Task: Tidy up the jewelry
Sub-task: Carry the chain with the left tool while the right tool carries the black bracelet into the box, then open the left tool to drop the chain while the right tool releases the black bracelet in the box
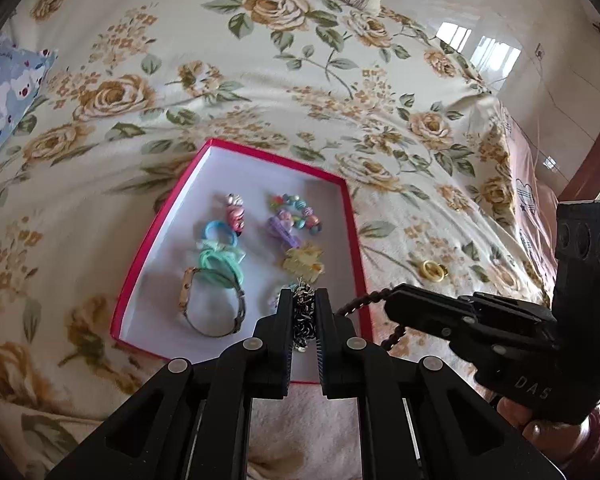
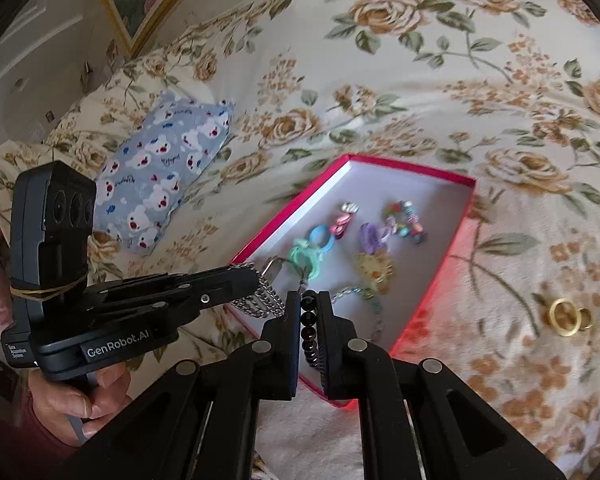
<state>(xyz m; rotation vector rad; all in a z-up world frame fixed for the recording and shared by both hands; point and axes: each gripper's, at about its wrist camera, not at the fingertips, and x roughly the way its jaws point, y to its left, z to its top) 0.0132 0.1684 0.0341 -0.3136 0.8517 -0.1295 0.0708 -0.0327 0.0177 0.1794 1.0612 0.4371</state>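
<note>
A red-edged white box (image 1: 204, 168) (image 2: 452, 236) lies on the flowered bedspread and holds a watch (image 1: 212, 304), hair ties (image 1: 220, 260), clips and a bead bracelet (image 1: 296, 210). My left gripper (image 1: 304, 300) is shut on a silver chain (image 1: 303, 316) above the box's near right part; the chain hangs from it in the right wrist view (image 2: 260, 300). My right gripper (image 2: 309, 300) is shut on a dark bead bracelet (image 2: 309, 332), whose beads trail from it in the left wrist view (image 1: 364, 302), over the box's near edge.
Two gold rings (image 1: 432, 270) (image 2: 566, 316) lie on the bedspread right of the box. A blue patterned pillow (image 2: 160, 176) (image 1: 4, 92) lies to the left. The bed edge drops off at the right (image 1: 516, 184).
</note>
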